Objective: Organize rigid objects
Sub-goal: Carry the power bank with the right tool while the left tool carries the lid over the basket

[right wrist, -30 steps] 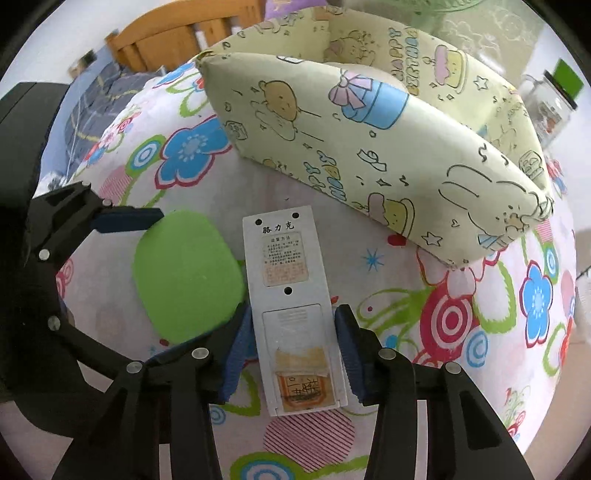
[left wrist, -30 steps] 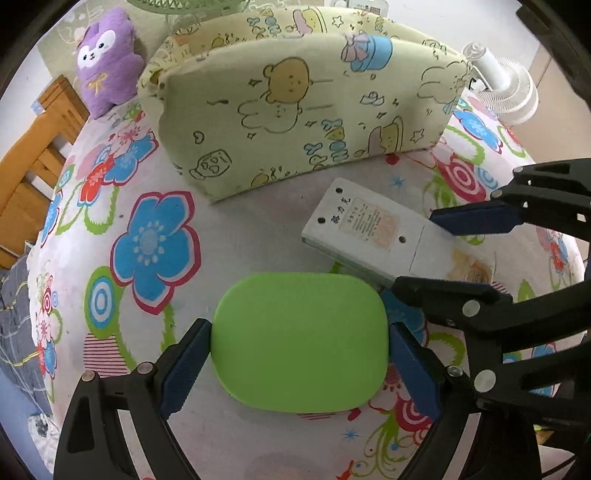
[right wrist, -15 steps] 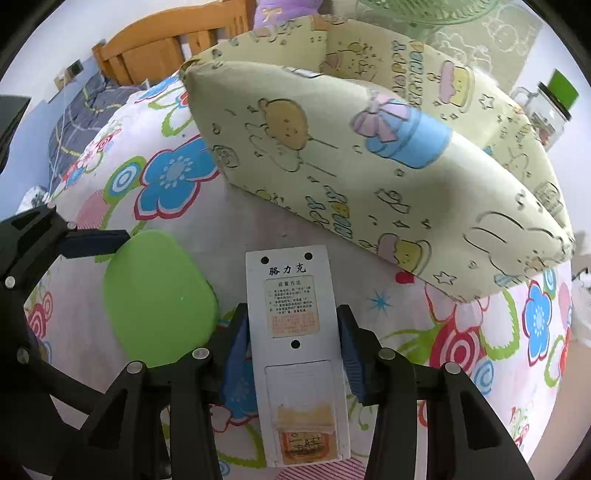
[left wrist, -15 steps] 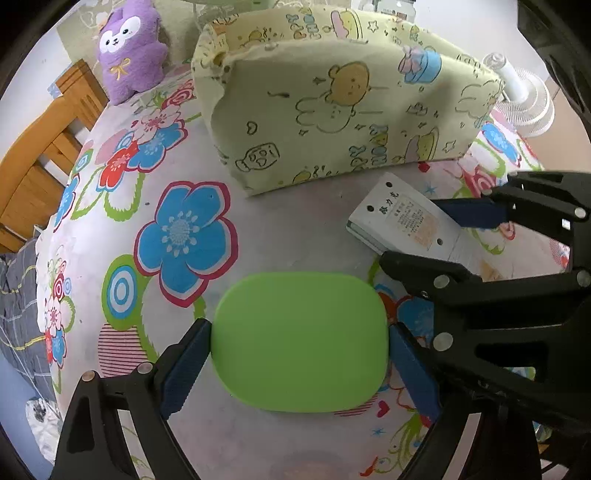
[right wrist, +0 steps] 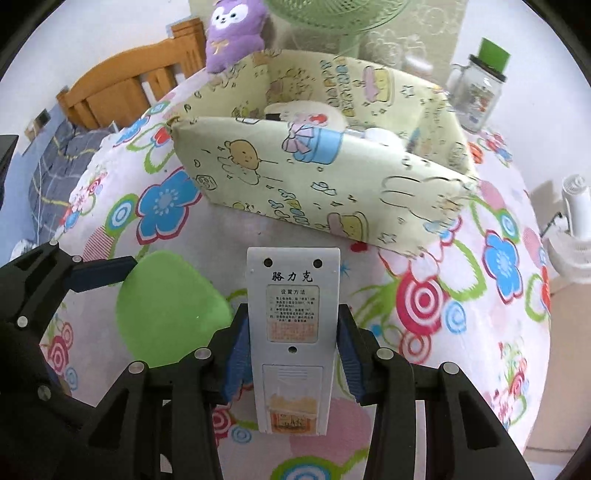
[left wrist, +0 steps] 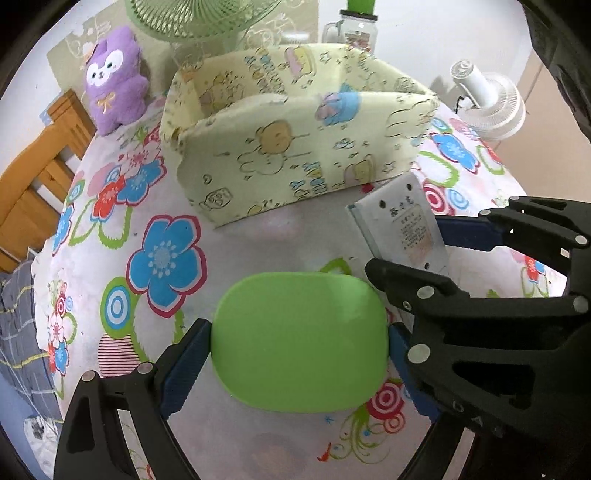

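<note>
My left gripper (left wrist: 299, 354) is shut on a flat rounded green case (left wrist: 299, 341) and holds it above the flowered tablecloth (left wrist: 110, 229). My right gripper (right wrist: 293, 350) is shut on a white remote control (right wrist: 293, 321), back side up, also lifted; the remote shows in the left wrist view (left wrist: 402, 221) too. The green case appears at the left of the right wrist view (right wrist: 166, 314). Ahead stands a pale yellow fabric storage box (right wrist: 314, 177) with cartoon prints, open on top, holding a few white items.
A purple plush toy (left wrist: 114, 77), a green fan (left wrist: 199, 18) and a glass jar with a green lid (right wrist: 480, 88) stand behind the box. A small white fan (left wrist: 487, 107) is at right. A wooden bed frame (right wrist: 129, 81) lies beyond the table's left edge.
Both grippers have risen with their objects and now look down over the box's rim, so its inside shows. The remote has tilted more upright beside the green case.
</note>
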{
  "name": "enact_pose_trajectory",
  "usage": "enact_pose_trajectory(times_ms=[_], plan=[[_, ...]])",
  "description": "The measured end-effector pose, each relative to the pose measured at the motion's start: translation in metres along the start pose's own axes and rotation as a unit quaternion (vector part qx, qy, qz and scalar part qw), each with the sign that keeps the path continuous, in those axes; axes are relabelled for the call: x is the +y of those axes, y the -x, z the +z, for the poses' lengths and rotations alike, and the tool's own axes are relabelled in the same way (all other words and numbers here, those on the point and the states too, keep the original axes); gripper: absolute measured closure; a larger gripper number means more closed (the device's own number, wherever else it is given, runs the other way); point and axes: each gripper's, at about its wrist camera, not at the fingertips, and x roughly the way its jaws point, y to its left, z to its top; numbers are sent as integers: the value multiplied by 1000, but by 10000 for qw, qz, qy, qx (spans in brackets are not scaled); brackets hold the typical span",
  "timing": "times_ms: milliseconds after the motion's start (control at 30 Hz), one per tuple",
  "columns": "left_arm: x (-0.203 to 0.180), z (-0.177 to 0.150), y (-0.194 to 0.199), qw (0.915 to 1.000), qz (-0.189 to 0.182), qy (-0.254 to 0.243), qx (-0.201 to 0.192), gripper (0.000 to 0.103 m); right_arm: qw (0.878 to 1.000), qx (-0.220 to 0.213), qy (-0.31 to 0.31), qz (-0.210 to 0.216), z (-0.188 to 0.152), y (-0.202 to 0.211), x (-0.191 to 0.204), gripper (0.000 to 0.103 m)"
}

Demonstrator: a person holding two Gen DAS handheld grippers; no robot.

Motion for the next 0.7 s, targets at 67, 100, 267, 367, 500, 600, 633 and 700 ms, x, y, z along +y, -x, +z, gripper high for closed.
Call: enact_pose_trajectory(times_ms=[67,100,267,367,500,600,633,700], plan=[[-7,-3,8,10000,7,-38,-41,8,10000,-29,-41,-22,-3,7,-3,57],[-10,-4,11,10000,12,-45,-56,8,10000,-55,-60,-51,-6,13,-6,57],[-11,-1,19,10000,-10,25,-74,8,9996,-153,-87,-222,-5,25,-5,57],[-12,3,30,9997,62,-28,-215,8,9991,-285,-180,-273,-2,37,-4,57],[-12,8,43,9994,78,11,-342,8,9980,-456,-141,-412,1,53,-5,57],[-13,13,53,9989,138,-2,-441,8,9973,-532,-190,-462,4,63,-7,57],[-14,15,57,9986,176,-27,-494,8,9970,-570,-223,-468,5,67,-8,57],[-15,17,63,9981,218,-54,-577,8,9965,-629,-271,-476,8,74,-10,57]])
